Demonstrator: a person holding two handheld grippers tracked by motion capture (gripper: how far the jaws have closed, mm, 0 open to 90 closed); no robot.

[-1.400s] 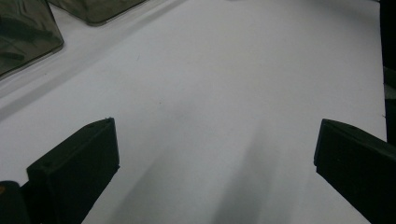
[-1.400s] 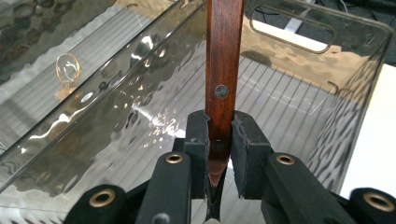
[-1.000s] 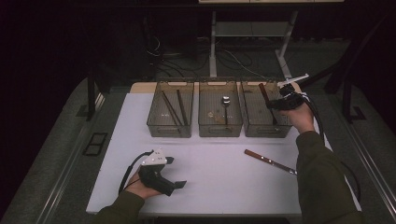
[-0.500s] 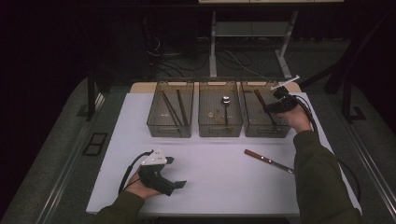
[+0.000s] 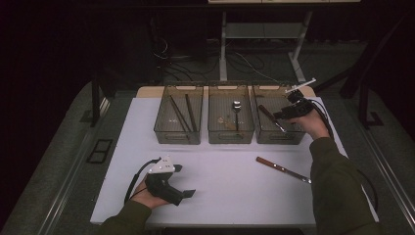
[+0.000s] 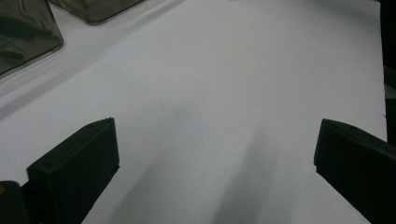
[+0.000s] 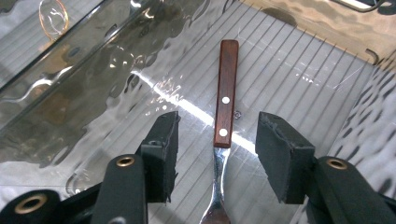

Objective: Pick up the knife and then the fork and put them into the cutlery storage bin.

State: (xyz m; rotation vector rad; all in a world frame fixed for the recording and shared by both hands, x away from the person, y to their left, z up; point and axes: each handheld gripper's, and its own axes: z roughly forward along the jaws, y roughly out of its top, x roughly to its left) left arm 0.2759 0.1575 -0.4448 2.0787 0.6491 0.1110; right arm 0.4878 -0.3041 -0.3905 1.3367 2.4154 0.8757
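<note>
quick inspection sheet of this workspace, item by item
surface: white table top, bare at the middle.
job's things: wood-handled utensil lies in the right bin; a second one lies on the table.
clutter: sticks in the left bin; spoon in the middle bin.
grippers: right claw has just been opening, pads clear of the handle; left claw open, nothing between.
cables: one trails from each gripper.
surroundings: dark floor, desk frame behind.

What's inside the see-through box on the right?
The right bin holds a wooden-handled utensil lying on its ribbed floor. The right gripper hangs over it, jaws just opened and apart from the handle. Its metal end runs out of the picture's bottom edge, so I can't tell what kind it is.
</note>
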